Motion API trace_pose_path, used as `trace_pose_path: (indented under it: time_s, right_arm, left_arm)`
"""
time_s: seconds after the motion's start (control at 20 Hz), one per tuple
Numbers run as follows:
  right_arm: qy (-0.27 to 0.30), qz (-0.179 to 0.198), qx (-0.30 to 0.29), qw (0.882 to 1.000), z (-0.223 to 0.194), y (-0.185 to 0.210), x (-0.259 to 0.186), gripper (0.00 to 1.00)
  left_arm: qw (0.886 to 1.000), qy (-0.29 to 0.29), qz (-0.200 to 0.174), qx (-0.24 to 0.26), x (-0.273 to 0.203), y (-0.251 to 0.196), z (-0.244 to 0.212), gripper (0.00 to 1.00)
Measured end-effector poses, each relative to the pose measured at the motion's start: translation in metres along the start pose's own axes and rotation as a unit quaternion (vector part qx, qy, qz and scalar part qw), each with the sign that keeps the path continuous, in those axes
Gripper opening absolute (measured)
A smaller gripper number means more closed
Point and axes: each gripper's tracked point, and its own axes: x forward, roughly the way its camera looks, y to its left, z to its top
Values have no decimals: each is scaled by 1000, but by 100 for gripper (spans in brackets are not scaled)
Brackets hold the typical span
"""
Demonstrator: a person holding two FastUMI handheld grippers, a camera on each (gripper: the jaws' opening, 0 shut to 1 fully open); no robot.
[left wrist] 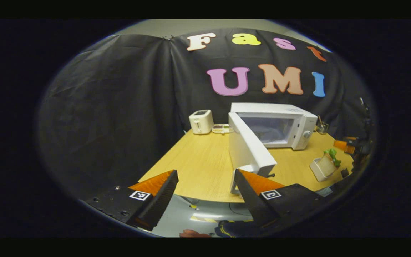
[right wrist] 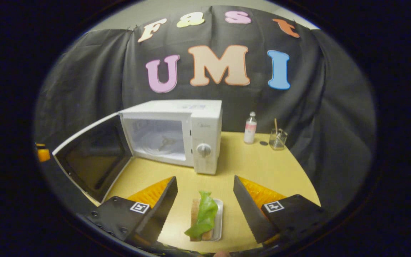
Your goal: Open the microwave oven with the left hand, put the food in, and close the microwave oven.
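We see a pale wooden surface [right wrist: 262, 164] set against a black cloth wall [left wrist: 112, 107]. On it stands the white microwave oven [right wrist: 177, 134] with its door [right wrist: 91, 160] swung wide to the left. Behind it in the left gripper view sit a toaster [left wrist: 201, 121] and a small dish [left wrist: 222, 128]; in the right gripper view a bottle [right wrist: 250, 132] and a glass [right wrist: 278, 139] stand near the back edge. The food [right wrist: 202, 216] — bread with a green leaf on a small white tray [right wrist: 219, 221] — lies in front of the oven, between the spread fingers of the right gripper [right wrist: 205, 203], untouched. The left gripper [left wrist: 205, 194] hangs open too, at the surface's near edge — the door's end just beside its right finger.
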Motion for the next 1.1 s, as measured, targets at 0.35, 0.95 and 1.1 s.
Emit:
trace_pose_path:
  time_s: [0.35, 0.95, 1.1]
  right_arm:
    - [102, -9, -2, 995, -91, -5, 2, 98]
    - [172, -5, 12, 985, -127, 1, -8, 45]
    - [177, -5, 25, 984, -122, -3, -12, 32]
  left_arm:
    - [996, -58, 28, -57, 16, 0, 41, 98]
    - [994, -93, 11, -50, 31, -1, 75, 97]
    - [993, -109, 12, -52, 33, 1, 87, 98]
